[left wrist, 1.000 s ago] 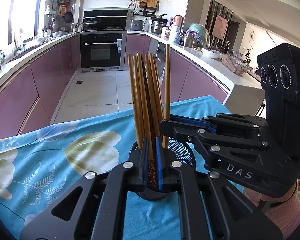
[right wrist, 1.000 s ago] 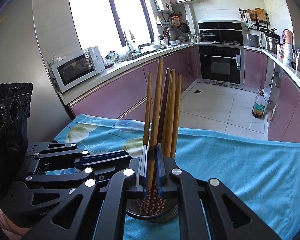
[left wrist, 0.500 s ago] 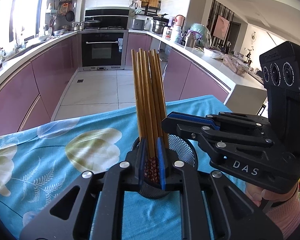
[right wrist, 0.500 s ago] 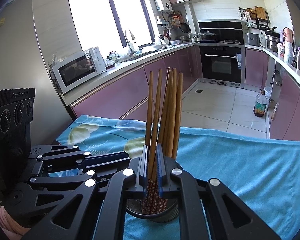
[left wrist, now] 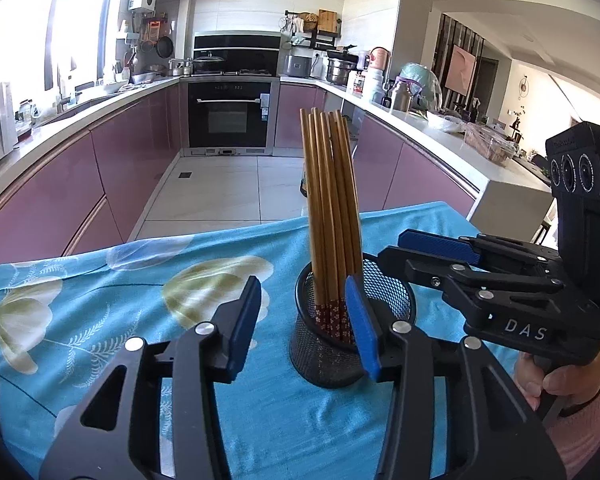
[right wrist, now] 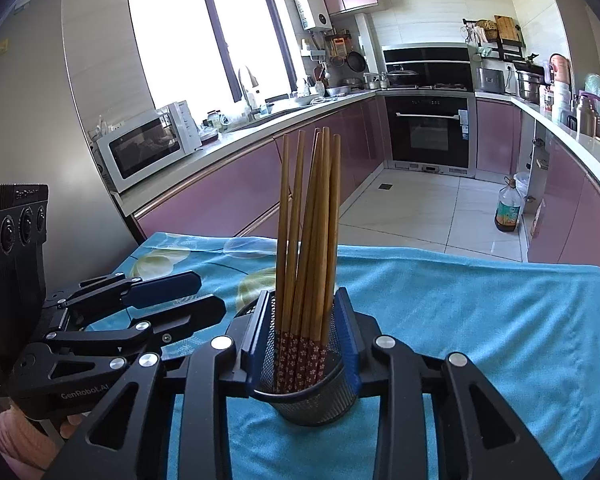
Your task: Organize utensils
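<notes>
Several wooden chopsticks (left wrist: pixel 332 216) with red patterned ends stand bunched in a black mesh cup (left wrist: pixel 324 352) on the table. My left gripper (left wrist: pixel 304 324) is open and empty, its right pad (left wrist: pixel 362 328) by the cup's rim. In the right wrist view the chopsticks (right wrist: pixel 308 240) stand in the cup (right wrist: pixel 312 396). My right gripper (right wrist: pixel 302 336) is open, its blue pads either side of the cup's top, touching nothing that I can tell. Each gripper shows in the other's view, the right one (left wrist: pixel 432 248) and the left one (right wrist: pixel 172 292).
A turquoise floral cloth (left wrist: pixel 100 312) covers the table; it also shows in the right wrist view (right wrist: pixel 480 320). The table's far edge (left wrist: pixel 260 224) drops to a tiled kitchen floor. Purple cabinets, an oven and a microwave (right wrist: pixel 148 148) lie beyond.
Both grippers let go of the chopsticks and opened. The chopsticks now stand free in the cup. The left gripper has shifted left of the cup.
</notes>
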Demonstrator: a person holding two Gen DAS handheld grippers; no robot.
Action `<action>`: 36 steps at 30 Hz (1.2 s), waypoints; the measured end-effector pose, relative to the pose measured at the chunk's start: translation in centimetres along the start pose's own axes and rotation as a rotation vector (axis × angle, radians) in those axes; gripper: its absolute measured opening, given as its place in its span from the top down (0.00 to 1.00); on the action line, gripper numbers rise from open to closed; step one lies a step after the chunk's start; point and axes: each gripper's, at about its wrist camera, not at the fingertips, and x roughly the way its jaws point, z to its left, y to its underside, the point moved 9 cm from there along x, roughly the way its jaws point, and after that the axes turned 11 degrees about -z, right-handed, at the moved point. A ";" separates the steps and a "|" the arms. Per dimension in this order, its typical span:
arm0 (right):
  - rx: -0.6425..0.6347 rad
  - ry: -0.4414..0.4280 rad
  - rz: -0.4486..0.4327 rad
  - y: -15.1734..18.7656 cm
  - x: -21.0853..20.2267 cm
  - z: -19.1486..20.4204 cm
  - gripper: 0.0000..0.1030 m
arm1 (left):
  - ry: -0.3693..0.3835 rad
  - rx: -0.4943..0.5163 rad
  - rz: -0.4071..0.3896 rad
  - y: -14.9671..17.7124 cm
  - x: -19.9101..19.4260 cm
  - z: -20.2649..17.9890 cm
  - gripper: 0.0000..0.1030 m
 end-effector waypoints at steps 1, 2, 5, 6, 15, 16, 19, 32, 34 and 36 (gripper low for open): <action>-0.006 0.010 -0.002 0.2 -0.2 0.0 0.66 | -0.007 0.000 -0.005 0.1 -0.2 0.1 0.51; -0.010 0.020 -0.007 0.3 -0.4 -0.1 0.65 | -0.020 0.004 -0.013 0.3 -0.4 0.3 0.49; -0.016 0.046 -0.029 0.5 -1.0 -0.2 0.57 | -0.052 0.016 -0.036 0.6 -1.1 0.7 0.41; -0.022 0.060 -0.039 0.6 -1.3 -0.3 0.53 | -0.073 0.020 -0.052 0.7 -1.5 0.9 0.37; -0.072 0.144 -0.111 2.1 -2.6 -0.4 0.13 | -0.213 0.030 -0.169 1.6 -5.1 3.1 0.05; -0.074 0.155 -0.119 2.3 -2.7 -0.5 0.09 | -0.226 0.036 -0.178 1.7 -5.5 3.3 0.05; -0.070 0.173 -0.151 2.6 -3.4 -0.5 0.06 | -0.252 0.035 -0.199 2.2 -6.7 3.8 0.05; -0.130 0.277 -0.340 2.5 -7.0 1.1 0.06 | -0.327 0.020 -0.339 2.6 -11.3 5.0 0.05; -0.149 0.286 -0.355 2.6 -7.2 1.6 0.06 | -0.318 0.010 -0.351 2.8 -11.8 5.0 0.05; -0.164 0.286 -0.356 2.6 -7.2 2.0 0.06 | -0.313 0.004 -0.357 2.9 -12.1 5.1 0.05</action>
